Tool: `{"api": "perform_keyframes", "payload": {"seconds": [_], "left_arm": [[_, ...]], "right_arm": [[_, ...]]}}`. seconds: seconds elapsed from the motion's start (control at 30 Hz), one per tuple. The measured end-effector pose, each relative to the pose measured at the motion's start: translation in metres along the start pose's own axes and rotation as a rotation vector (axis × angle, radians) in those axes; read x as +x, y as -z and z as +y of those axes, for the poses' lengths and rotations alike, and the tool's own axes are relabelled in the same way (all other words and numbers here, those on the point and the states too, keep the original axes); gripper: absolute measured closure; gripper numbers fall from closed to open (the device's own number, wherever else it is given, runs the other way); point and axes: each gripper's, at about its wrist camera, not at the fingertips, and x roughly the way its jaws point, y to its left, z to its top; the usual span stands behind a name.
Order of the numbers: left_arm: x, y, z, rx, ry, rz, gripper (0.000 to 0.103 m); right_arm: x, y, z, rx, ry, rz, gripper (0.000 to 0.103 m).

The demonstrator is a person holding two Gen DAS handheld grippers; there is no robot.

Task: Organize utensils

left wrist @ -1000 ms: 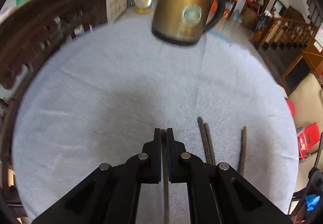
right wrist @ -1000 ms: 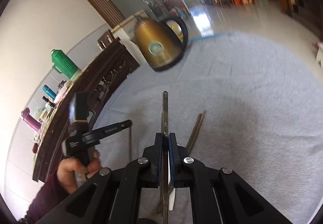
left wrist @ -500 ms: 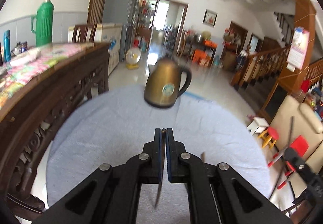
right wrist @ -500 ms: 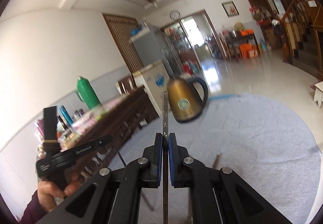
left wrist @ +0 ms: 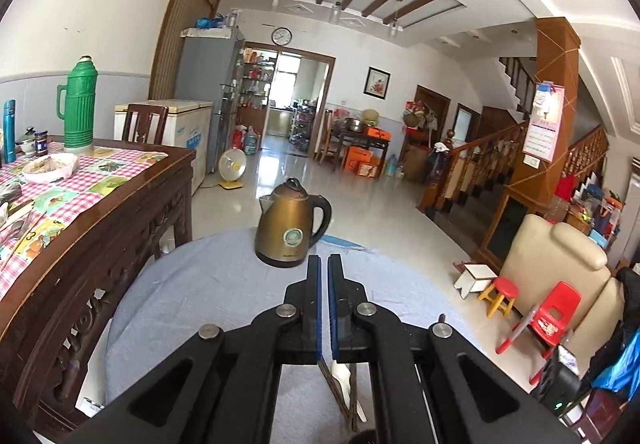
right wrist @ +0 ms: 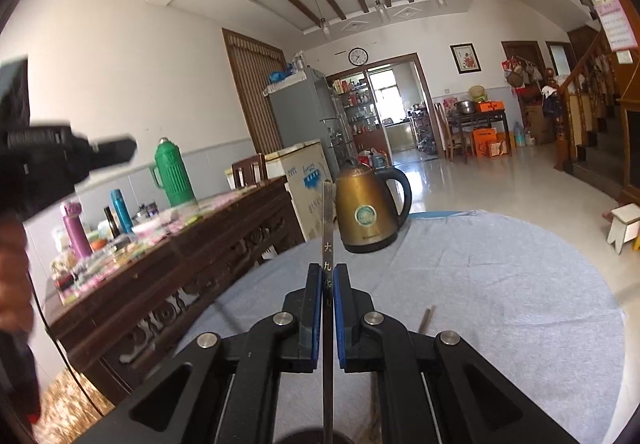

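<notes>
My left gripper (left wrist: 324, 258) is shut, with a thin dark chopstick (left wrist: 325, 366) pinched between its pads; only its lower end shows under the jaws. Under it on the cloth lie more dark chopsticks (left wrist: 347, 410) and a white spoon (left wrist: 341, 380). My right gripper (right wrist: 329, 266) is shut on a flat metal utensil (right wrist: 327, 211) with engraved characters, which stands up past the fingertips. In the right wrist view the left gripper (right wrist: 116, 149) hangs blurred at the far left, held by a person's hand (right wrist: 12, 284). One loose chopstick (right wrist: 426, 318) lies right of my right gripper.
A round table under a blue-grey cloth (right wrist: 500, 284) carries a bronze kettle (left wrist: 288, 228) at its far edge. A carved dark wooden table (left wrist: 100, 211) with a green thermos (left wrist: 78, 107), bottles and dishes stands close on the left. Tiled floor lies beyond.
Both grippers have risen and tipped up from facing the tabletop to looking across the room. Both stay shut on their pieces. The utensils on the cloth have dropped to the bottom of both views.
</notes>
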Motion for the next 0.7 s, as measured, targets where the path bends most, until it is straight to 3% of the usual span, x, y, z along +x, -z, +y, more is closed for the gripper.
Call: {"api": "perform_keyframes", "payload": {"seconds": [0.27,0.33,0.4,0.43,0.53,0.7], "left_arm": [[0.007,0.023,-0.002,0.058,0.009,0.065,0.101],[0.029,0.037,0.003,0.102,-0.001,0.161,0.100],[0.058,0.057,0.019,0.077,-0.052,0.308,0.087],[0.075,0.072,0.032,0.038,-0.066,0.386,0.082],[0.117,0.117,0.066,-0.084,-0.115,0.591,0.081],[0.170,0.180,0.084,-0.157,-0.203,0.778,0.075]], "right_arm": [[-0.011,0.019,-0.009,0.004,0.016,0.042,0.096],[-0.013,0.020,-0.012,0.013,0.018,0.050,0.096],[-0.013,0.021,-0.015,0.022,0.010,0.062,0.096],[-0.012,0.021,-0.015,0.023,0.008,0.066,0.096],[-0.009,0.024,-0.015,0.018,0.009,0.079,0.096],[-0.001,0.028,-0.012,0.021,0.001,0.099,0.096]]}}
